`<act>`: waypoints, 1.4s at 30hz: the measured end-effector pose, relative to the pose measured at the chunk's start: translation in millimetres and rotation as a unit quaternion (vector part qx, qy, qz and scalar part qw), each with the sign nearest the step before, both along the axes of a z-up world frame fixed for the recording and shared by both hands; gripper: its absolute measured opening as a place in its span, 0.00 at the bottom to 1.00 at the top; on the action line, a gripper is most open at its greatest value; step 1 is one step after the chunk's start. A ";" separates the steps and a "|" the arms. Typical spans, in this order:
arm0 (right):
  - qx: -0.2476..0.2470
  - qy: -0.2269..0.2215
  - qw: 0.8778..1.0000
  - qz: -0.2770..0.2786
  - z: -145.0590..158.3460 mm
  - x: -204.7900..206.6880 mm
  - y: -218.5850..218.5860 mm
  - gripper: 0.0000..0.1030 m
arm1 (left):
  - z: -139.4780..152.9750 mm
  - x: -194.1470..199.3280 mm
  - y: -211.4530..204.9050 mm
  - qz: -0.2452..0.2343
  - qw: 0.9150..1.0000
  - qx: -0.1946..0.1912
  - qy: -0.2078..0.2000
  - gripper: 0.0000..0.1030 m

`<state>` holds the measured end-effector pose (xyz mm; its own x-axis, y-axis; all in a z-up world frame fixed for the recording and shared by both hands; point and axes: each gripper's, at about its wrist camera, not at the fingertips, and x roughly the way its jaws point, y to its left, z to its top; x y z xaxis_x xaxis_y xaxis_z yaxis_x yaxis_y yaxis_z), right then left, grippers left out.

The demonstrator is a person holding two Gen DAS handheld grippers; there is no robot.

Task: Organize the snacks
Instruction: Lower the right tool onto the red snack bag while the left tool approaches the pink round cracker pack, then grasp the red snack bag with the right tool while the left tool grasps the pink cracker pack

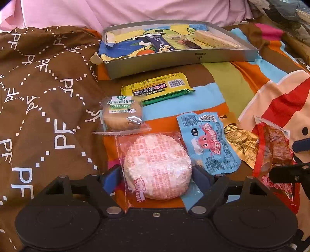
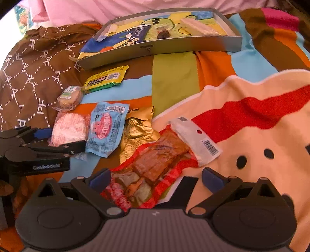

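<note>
A round rice cake (image 1: 157,166) in a clear, pink-printed wrapper lies on the striped bedspread. My left gripper (image 1: 157,174) has closed in on it, a blue pad against each side; the right wrist view shows the same gripper (image 2: 62,138) flanking the cake (image 2: 69,128). My right gripper (image 2: 156,180) is open above a red packet of brown dried slices (image 2: 155,160). Around them lie a blue crab-print packet (image 1: 209,141), a gold foil packet (image 2: 137,133), a Wutang biscuit (image 1: 122,114) and a yellow-green bar (image 1: 158,87). Behind stands a shallow grey box (image 1: 174,58) holding a few snacks.
A brown cloth with white PF lettering (image 1: 48,97) is bunched up on the left. Pink fabric (image 1: 135,11) lies behind the box. On the right the bedspread shows a cream and red cartoon figure (image 2: 251,135). One finger of the right gripper (image 1: 290,172) pokes in at the right edge.
</note>
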<state>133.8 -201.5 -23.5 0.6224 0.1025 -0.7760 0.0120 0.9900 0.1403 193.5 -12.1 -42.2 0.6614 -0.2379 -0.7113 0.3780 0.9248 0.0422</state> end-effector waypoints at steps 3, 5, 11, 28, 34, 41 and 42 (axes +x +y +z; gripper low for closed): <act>-0.007 0.001 1.000 -0.015 -3.0 0.8 9.1 1.00 | -0.5 -1.4 -4.0 -0.004 1.000 0.009 -0.006 0.76; -0.029 0.000 0.999 -0.020 -6.0 4.9 18.1 1.00 | 0.3 -1.6 -3.5 -0.002 1.000 0.004 -0.002 0.74; -0.051 -0.020 0.998 -0.018 -4.5 10.1 30.0 0.87 | 4.2 -4.7 12.2 0.017 0.999 -0.037 0.033 0.71; 0.048 -0.004 0.995 -0.091 -6.3 0.2 -5.7 0.94 | 4.8 -8.4 36.9 0.054 0.984 -0.151 0.075 0.80; 0.099 -0.032 0.992 -0.066 -4.6 5.2 -13.7 0.80 | 8.0 -4.3 47.0 0.076 0.974 -0.196 0.082 0.69; 0.118 -0.048 0.990 -0.057 6.2 0.6 -15.1 0.73 | 27.9 -13.7 45.2 0.046 0.969 -0.239 0.046 0.56; 0.115 -0.044 0.991 -0.060 6.6 -0.5 -15.7 0.73 | 30.3 -14.3 43.9 0.041 0.968 -0.244 0.043 0.56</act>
<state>133.3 -217.2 -16.9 0.7046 0.1904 -0.6836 0.1064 0.9241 0.3671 179.2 31.8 -11.9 0.6360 -0.5091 -0.5799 0.2856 0.8534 -0.4360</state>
